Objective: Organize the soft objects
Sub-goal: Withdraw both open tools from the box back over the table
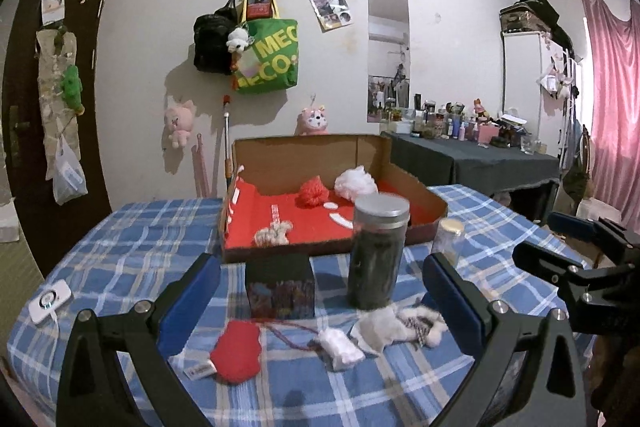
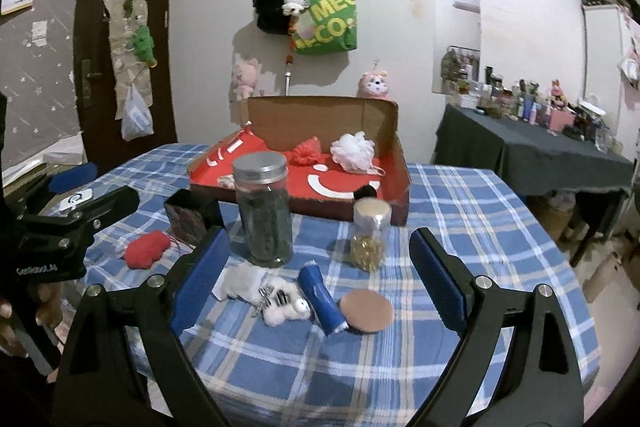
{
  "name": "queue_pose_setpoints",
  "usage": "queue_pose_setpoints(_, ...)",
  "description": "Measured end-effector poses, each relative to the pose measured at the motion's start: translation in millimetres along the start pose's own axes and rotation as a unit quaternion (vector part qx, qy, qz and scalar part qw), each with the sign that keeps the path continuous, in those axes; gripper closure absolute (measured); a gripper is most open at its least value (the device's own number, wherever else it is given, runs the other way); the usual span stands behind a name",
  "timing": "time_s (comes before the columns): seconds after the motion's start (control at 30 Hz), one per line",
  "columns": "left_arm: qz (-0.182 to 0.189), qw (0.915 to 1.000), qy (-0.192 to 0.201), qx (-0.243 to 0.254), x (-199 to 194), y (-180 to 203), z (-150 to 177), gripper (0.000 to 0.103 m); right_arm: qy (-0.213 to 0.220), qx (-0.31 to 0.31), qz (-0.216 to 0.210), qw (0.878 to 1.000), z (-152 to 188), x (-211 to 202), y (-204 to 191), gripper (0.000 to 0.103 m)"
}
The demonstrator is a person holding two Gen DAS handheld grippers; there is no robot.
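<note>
Two grippers, left gripper and right gripper, hover with jaws wide and empty over the checked surface; red pouch, white pads, fluffy toy lie light, squashable, best pinched mid-body.

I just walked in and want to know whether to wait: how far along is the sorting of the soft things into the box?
Done: a red pouf, a white pouf and a knotted rope piece lie in the cardboard box.
In hand: nothing; the left gripper and right gripper are open and empty.
Left: the red plush, white pads, fluffy toy and blue roll sit on the table.
</note>
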State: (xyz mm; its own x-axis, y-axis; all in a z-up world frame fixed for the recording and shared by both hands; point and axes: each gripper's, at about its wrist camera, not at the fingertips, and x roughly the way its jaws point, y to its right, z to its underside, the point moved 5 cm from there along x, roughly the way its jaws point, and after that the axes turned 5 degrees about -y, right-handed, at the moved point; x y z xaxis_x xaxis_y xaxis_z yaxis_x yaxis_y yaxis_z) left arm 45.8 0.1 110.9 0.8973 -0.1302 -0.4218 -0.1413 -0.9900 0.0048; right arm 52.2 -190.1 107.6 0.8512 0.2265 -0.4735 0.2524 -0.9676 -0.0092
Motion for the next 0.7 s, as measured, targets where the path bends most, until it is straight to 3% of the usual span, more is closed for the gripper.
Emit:
queue_pose_setpoints(0.4,-0.007,0.9978,-0.062,-0.022,34.3,-7.6,50.6,0.000,-0.063,0.032,-0.006,0.998,45.1,42.0,7.2,0.011)
queue_pose_setpoints(0.7,-0.014,0.9961,-0.082,-0.026,46.7,-16.2,59.6,0.000,-0.082,0.043,-0.003,0.996,54.0,56.6,14.4,0.011)
